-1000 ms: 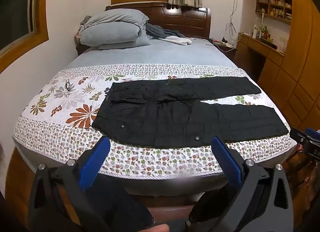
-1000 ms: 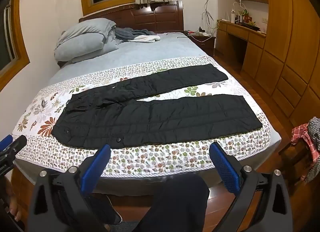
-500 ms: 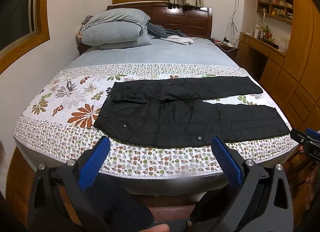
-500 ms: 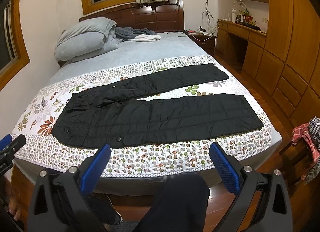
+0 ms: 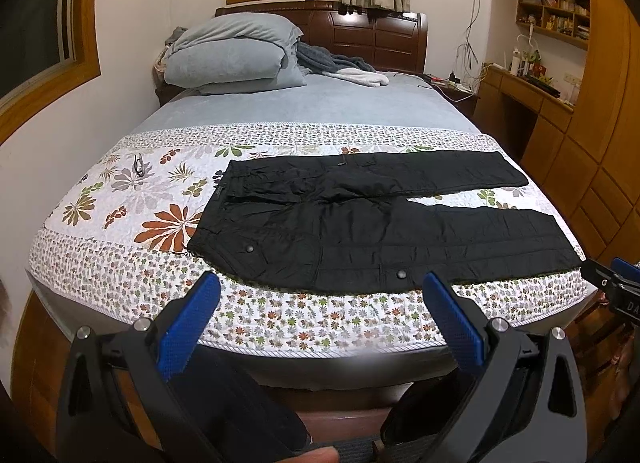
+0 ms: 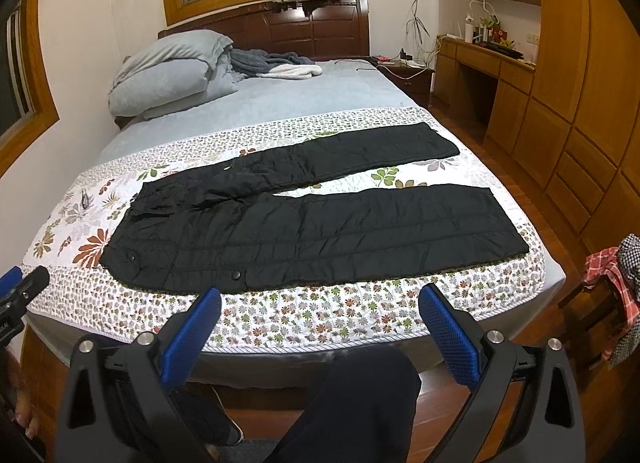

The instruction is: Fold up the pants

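Note:
Black pants (image 5: 360,219) (image 6: 304,223) lie flat on the floral quilt, waist to the left, the two legs spread apart toward the right. My left gripper (image 5: 318,291) hangs open in front of the bed's foot edge, short of the pants' near hem, nothing between its blue pads. My right gripper (image 6: 318,297) is open too, at the same foot edge, below the near leg. Each gripper's tip shows at the edge of the other's view.
The bed (image 5: 320,111) has grey pillows (image 5: 232,55) and a crumpled blanket by the headboard. Wooden cabinets and a desk (image 6: 500,63) line the right wall. A person's dark trouser leg (image 6: 352,403) stands in front of the bed. A checked cloth (image 6: 616,275) hangs at right.
Both views have crept slightly toward the bed and tilted a little; the pants lie as before and both grippers stay open.

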The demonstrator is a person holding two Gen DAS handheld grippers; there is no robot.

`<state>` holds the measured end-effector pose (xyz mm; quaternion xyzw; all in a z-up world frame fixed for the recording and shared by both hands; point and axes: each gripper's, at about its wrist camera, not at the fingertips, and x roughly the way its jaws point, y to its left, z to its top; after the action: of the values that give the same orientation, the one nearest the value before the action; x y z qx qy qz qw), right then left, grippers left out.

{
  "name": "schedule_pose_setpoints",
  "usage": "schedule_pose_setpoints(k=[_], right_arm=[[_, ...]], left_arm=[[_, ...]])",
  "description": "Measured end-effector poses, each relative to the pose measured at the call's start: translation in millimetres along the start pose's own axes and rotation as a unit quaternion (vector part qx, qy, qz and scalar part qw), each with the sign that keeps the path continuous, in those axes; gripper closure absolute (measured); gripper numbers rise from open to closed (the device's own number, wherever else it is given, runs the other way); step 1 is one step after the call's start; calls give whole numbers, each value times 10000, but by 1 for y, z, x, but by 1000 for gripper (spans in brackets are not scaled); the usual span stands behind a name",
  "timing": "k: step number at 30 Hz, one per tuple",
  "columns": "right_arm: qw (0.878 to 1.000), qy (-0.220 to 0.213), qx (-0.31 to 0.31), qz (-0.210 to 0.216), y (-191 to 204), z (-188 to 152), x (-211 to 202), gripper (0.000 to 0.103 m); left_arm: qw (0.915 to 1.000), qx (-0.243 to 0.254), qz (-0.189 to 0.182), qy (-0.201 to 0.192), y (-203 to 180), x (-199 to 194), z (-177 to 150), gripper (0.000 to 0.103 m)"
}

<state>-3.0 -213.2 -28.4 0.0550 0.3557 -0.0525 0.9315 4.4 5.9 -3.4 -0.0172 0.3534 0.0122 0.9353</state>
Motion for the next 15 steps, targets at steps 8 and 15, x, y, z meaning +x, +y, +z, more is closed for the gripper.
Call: schedule_pose_setpoints(k=[8,15], right_arm=[[10000,-30,-21,-8,-2,1,-3,3],[10000,-54,-22,-17,-2,1,-7,3]], left_arm=[[10000,-3,-1,-56,1,-3,1,3],[10000,3,-7,-91,3,-7,2,3]])
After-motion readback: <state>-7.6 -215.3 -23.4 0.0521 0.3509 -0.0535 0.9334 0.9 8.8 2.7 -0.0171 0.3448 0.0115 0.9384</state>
